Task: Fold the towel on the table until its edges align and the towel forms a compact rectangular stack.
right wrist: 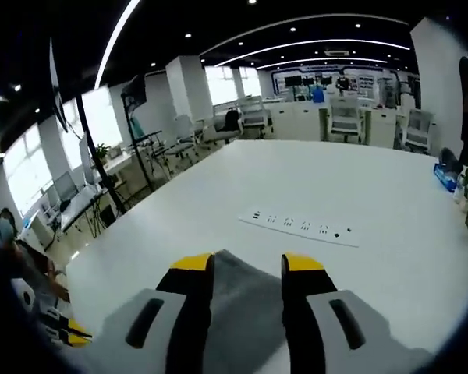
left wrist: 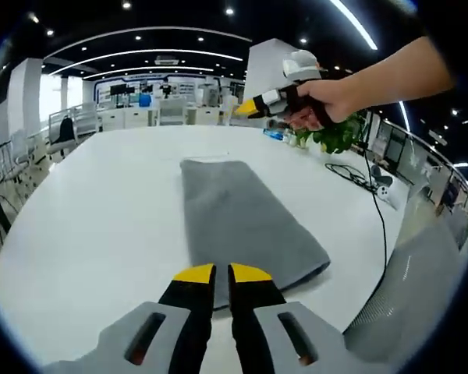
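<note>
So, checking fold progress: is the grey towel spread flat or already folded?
Folded: the grey towel lies as a narrow rectangle on the white table, with a doubled, rounded near edge.

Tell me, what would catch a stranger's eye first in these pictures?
A gray towel lies folded into a long strip on a big white table, just ahead of the left claw with its yellow tips nearly together. A person's hand holds the right claw above the towel's far end; in its own view the tips straddle gray cloth, with a white power strip beyond.
</note>
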`<state>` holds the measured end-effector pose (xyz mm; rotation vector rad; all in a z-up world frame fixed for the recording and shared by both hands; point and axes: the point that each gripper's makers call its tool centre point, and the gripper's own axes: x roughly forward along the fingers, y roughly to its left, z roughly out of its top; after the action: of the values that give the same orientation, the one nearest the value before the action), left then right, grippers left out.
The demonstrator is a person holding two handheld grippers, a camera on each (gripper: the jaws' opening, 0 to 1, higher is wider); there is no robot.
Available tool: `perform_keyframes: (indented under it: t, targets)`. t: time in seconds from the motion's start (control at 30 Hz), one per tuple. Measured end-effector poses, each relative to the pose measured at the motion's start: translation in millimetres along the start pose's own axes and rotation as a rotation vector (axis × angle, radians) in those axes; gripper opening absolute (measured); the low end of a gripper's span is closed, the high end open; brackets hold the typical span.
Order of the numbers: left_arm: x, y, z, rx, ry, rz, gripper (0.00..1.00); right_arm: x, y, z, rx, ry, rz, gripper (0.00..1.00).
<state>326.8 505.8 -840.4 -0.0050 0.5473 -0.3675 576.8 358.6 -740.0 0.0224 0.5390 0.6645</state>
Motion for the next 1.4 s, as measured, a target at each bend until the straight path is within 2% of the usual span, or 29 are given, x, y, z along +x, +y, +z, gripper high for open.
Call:
perform_keyframes:
  t: [0.17,0.3,0.47,0.57,0.7,0.8,0.93,1.03,1.13,1.23,1.33,1.4]
  targets:
    - [3.5,2.6,15.7,0.021,-0.024,0.005,0.12,-10.0,-12.6,-1.2,-0.014,-0.015,-0.009,0.38]
    - [3.1,5.9,30.6,0.034,-0.041,0.015,0.14,-17.6,-19.3,-10.6,-0.006,-0.005,-0.015,0.39]
    - [6.1,10.4,39.0,0.022,-0.048,0.026,0.14,-25.1,-18.6,-24.9,-0.002,0.010,-0.004,0.39]
    - [10.8,12.7,40.5,0.030,-0.040,0.040,0.15,-29.9,-17.5,-36.1,-0.009,0.013,0.005,0.40]
    - [13.5,16.6,46.7,0.001,-0.043,0.055,0.17,-36.6,-17.5,-57.1,-0.013,0.029,0.013,0.40]
    - [18.3,19.6,51.0,0.021,-0.033,0.064,0.19,-37.9,-20.9,-69.8,0.002,0.034,0.014,0.40]
    - [26.4,23.6,58.6,0.028,-0.033,0.069,0.24,-50.2,-12.7,-84.9,0.002,0.053,0.022,0.40]
    - [31.0,25.4,64.4,0.025,-0.042,0.077,0.25,-47.0,-15.8,-98.7,-0.013,0.073,0.025,0.40]
    - [35.2,25.5,66.7,0.021,-0.042,0.077,0.26,-54.1,-8.9,-104.5,-0.039,0.078,0.026,0.38]
    - [42.9,25.8,66.5,0.057,-0.030,0.071,0.27,-58.9,-6.7,-121.2,-0.036,0.095,0.022,0.37]
    - [49.5,27.2,59.6,0.064,-0.013,0.068,0.27,-61.2,-8.2,-139.6,-0.024,0.147,-0.003,0.38]
    - [53.0,26.0,57.3,0.055,-0.012,0.057,0.27,-62.3,-4.9,-144.3,-0.025,0.140,-0.001,0.38]
